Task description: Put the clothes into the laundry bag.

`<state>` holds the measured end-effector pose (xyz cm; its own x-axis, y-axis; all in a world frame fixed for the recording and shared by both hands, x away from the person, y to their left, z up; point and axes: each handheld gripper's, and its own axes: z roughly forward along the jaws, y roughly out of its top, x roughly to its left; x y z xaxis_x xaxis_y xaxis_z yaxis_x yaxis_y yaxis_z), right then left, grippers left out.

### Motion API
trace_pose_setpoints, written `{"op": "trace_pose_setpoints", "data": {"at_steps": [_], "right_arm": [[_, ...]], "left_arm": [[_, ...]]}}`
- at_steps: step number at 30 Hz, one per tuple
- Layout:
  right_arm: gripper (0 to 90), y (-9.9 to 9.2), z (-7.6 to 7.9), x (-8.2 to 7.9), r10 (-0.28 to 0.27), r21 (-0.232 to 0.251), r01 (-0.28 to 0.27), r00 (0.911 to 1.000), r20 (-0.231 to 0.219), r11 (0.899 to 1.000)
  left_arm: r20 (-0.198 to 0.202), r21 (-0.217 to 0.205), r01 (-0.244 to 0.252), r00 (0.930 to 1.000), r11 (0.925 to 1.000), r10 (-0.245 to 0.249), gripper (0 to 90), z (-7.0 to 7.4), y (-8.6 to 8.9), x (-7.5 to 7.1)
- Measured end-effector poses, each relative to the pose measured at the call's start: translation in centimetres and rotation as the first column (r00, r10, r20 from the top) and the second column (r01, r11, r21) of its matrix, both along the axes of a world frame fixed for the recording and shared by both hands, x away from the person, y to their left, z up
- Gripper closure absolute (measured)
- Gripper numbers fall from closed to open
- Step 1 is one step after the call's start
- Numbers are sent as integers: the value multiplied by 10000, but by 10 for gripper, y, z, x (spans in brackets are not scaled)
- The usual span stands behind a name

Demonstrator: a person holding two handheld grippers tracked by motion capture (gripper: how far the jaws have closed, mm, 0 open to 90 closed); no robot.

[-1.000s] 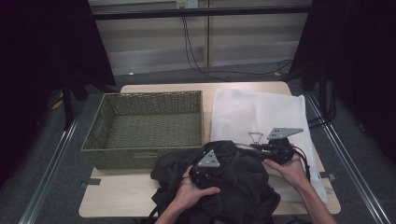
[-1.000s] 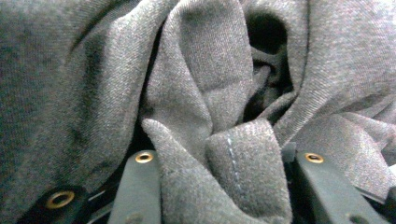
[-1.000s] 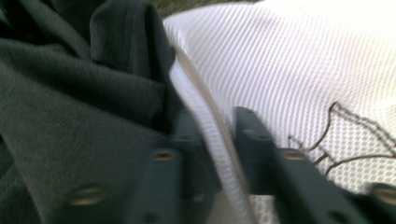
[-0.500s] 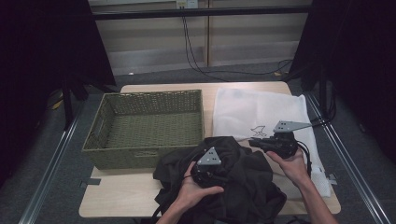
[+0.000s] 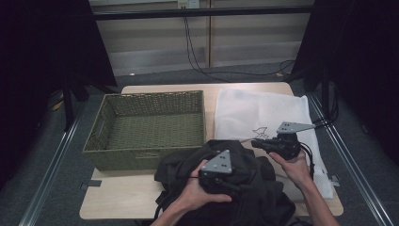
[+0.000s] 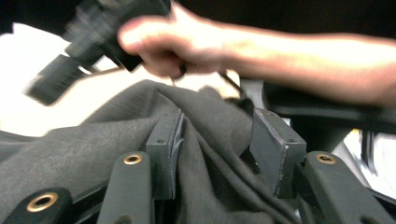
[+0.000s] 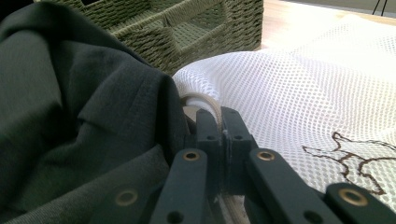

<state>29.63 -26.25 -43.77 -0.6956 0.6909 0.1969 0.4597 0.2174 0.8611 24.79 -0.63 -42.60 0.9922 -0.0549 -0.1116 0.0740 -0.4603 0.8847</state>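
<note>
right gripper point(image 6: 70, 51): motion-blurred in my left gripper view, jaws unreadable there
dark garment point(image 5: 235, 188): near end cut off by the high view's bottom edge
mesh bag point(image 5: 263, 113): near-left corner hidden under the garment
pale strip point(image 7: 205, 105): runs behind my right jaws, pinched part hidden
my forearms: cut off at the bottom edge

Black grippers point(image 5: 256, 143), brass screws, grey plates.

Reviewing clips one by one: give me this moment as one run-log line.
left gripper: open, jaws just opening, astride dark garment | right gripper: shut on white mesh bag edge | wicker basket: nothing inside
</note>
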Motion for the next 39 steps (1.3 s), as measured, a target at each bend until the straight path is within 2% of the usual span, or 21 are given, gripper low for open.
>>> {"op": "trace_pose_setpoints", "data": {"at_steps": [2, 5, 7, 9, 11, 13, 16, 17, 18, 20, 22, 23, 24, 25, 28, 30, 31, 32, 34, 36, 39], "right_arm": [[886, 0, 0, 0, 0, 21, 0, 10000, 6, 10000], [886, -1, -1, 0, 32, 19, -32, 10000, 0, 10000], [886, -1, -1, 0, 34, 25, -34, 10000, -14, 10000], [886, -1, -1, 0, 44, 30, -44, 10000, -54, 10000], [886, -1, -2, 1, 69, 10, -69, 10000, -38, 10000], [886, -1, -2, 0, 50, 1, -50, 10000, -44, 10000], [886, -2, -2, 0, 53, -5, -53, 10000, -77, 10000], [886, -2, -2, -1, 57, 2, -57, 9999, -87, 10000], [886, -2, -2, 0, 84, -18, -85, 9999, -98, 10000], [886, -2, -2, -1, 90, -19, -90, 9999, -128, 10000], [886, -2, -1, -2, 83, 34, -82, 9999, -147, 10000], [886, -1, 0, -3, 91, 7, -91, 9999, -116, 10000], [886, -1, 2, -4, 86, -33, -87, 9999, -115, 10000], [886, -1, 3, -5, 115, -32, -115, 9999, -109, 9999], [886, -2, 5, -7, 143, -55, -143, 9998, -101, 9999], [886, -1, 7, -9, 193, -50, -194, 9998, -112, 9998], [886, -1, 8, -9, 231, -65, -232, 9997, -105, 9997], [887, 1, 9, -10, 240, -19, -241, 9996, -132, 9997], [887, 3, 12, -11, 329, 30, -329, 9994, -103, 9995], [887, 4, 16, -11, 339, 96, -339, 9994, -81, 9994], [888, 3, 20, -11, 282, 226, -279, 9995, -143, 9994]], "left_arm": [[-212, 410, 79, 9997, 9991, -70, 392, -15, -9, 6], [-421, 1404, 255, 9989, 9898, -198, 230, -36, -15, 12], [-272, 1578, 316, 9992, 9870, -277, 200, -43, -16, 11], [-354, 1726, 554, 9981, 9834, -500, 125, -48, -18, 8], [-200, 2053, 956, 9954, 9740, -935, 74, -53, -21, 4], [42, 2512, 1096, 9934, 9617, -1143, 38, -60, -22, 0], [582, 2789, 905, 9921, 9560, -1109, 32, -66, -24, -6], [965, 2873, 662, 9905, 9556, -976, 55, -67, -25, -8], [1440, 3137, 461, 9850, 9484, -955, 110, -65, -25, -9], [1636, 3049, 139, 9843, 9523, -667, 261, -62, -23, -5], [1774, 2869, -464, 9841, 9568, -55, 528, -60, -20, -1], [1624, 2766, -603, 9866, 9591, 152, 580, -60, -19, 1], [1703, 2602, -911, 9843, 9613, 472, 651, -59, -19, 1], [1513, 2557, -993, 9866, 9617, 616, 700, -57, -18, 1], [900, 1847, -1282, 9895, 9744, 1131, 742, -49, -14, 6], [523, 1281, -1633, 9861, 9782, 1578, 750, -40, -11, 12], [555, 1071, -1861, 9819, 9767, 1810, 752, -35, -11, 15], [308, 614, -2149, 9765, 9747, 2133, 756, -31, -11, 17], [291, 408, -2546, 9669, 9662, 2535, 758, -22, -14, 21], [292, 505, -2770, 9608, 9596, 2758, 759, -19, -19, 29], [332, 534, -3500, 9367, 9352, 3486, 759, -23, -27, 38]]}}
